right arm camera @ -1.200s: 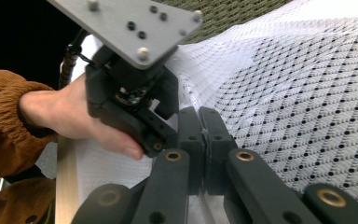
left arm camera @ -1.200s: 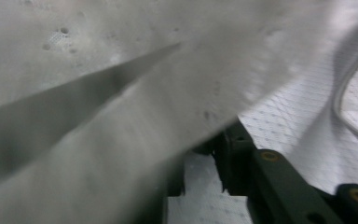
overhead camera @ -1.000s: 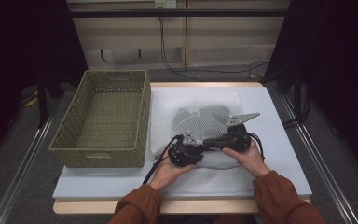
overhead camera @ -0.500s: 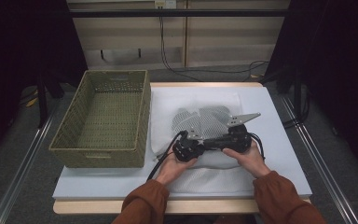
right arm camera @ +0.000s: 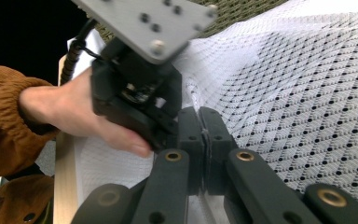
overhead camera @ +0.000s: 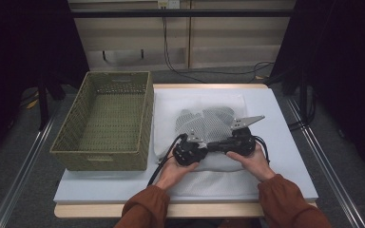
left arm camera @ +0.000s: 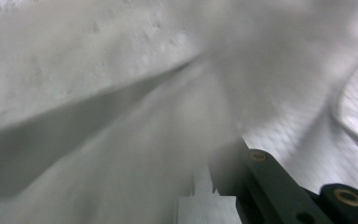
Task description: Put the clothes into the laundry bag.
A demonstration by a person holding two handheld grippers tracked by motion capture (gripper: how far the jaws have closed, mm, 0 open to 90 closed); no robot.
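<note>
A white mesh cloth [overhead camera: 204, 121] lies crumpled in the middle of the table, with a flat layer spread under it. Both hands hold their grippers tip to tip at its near fold. In the right gripper view, my right gripper [right arm camera: 200, 126] is shut on a thin edge of the cloth [right arm camera: 307, 93]. The left gripper [right arm camera: 135, 98] sits just beyond it, held in a hand. My left gripper [overhead camera: 208, 146] is buried in blurred cloth [left arm camera: 121, 116] in its own view. Its jaws have just been opening a little, still close together with cloth between them.
An empty woven basket [overhead camera: 100, 160] stands at the left, touching the cloth's edge. A pale blue mat [overhead camera: 275, 118] covers the table, with bare room to the right of the cloth. Cables [overhead camera: 161, 164] trail from the grippers toward the front edge.
The left hand has shifted very slightly at the cloth's fold. The right hand and its gripper have kept still, and the cloth lies much as before.
</note>
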